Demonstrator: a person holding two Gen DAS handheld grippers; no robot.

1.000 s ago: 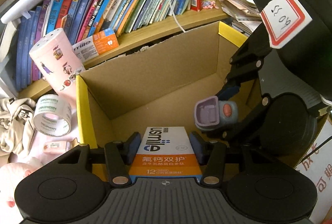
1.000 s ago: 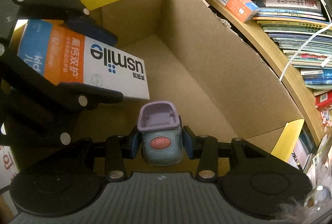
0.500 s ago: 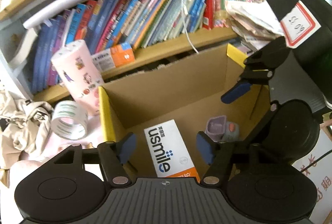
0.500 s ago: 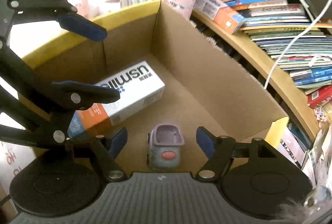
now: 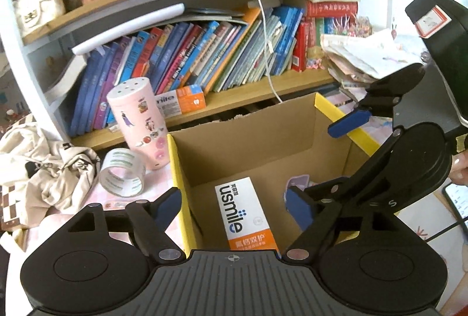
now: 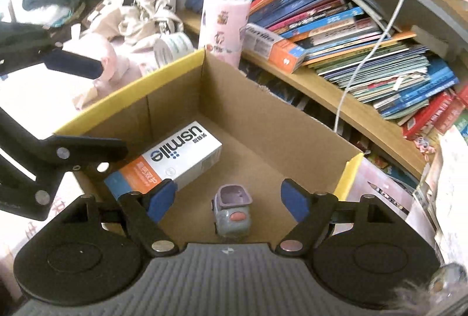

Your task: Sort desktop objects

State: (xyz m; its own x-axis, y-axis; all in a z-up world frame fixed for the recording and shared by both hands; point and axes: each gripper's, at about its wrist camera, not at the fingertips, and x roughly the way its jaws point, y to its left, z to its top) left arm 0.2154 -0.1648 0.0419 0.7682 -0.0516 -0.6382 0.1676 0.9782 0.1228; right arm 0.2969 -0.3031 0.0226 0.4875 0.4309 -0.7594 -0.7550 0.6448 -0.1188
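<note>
An open cardboard box (image 5: 263, 140) with yellow flap edges stands in front of the bookshelf; it also shows in the right wrist view (image 6: 263, 117). On its floor lie a white and orange usmile box (image 5: 244, 213) (image 6: 172, 161) and a small grey-purple toy car (image 6: 232, 213), partly hidden in the left wrist view (image 5: 297, 180). My left gripper (image 5: 234, 206) is open and empty above the box's near edge. My right gripper (image 6: 228, 199) is open and empty above the toy car; it also shows in the left wrist view (image 5: 348, 123).
A pink sticker-covered canister (image 5: 139, 123) and a roll of clear tape (image 5: 122, 172) stand left of the box beside crumpled cloth (image 5: 44, 169). A second usmile box (image 5: 181, 99) lies on the shelf under leaning books. A white cable (image 5: 263, 23) hangs down behind the box.
Both grippers opened and dropped the usmile box and the toy car onto the box floor. Both grippers have since pulled up and back from the box.
</note>
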